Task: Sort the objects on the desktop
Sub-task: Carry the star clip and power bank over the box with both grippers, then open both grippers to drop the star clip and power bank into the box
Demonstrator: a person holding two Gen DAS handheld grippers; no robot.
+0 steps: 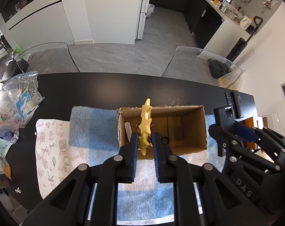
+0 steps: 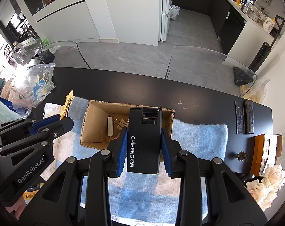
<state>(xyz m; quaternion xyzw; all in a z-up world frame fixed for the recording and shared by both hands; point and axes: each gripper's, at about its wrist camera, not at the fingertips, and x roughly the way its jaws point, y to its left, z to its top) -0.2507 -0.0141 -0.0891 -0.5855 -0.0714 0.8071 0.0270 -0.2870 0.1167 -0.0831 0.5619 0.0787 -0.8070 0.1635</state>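
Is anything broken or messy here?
The cardboard box has a ragged, torn top rim, most frayed along its far edge. Otherwise nothing looks spilled: a white stick and a binder clip lie inside.

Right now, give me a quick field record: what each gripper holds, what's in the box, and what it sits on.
left gripper: shut on yellow star clip, held above the box
right gripper: shut on black device marked CHIFENG
box: open cardboard; holds a white stick, binder clip, black ring
under box: blue towel on black table
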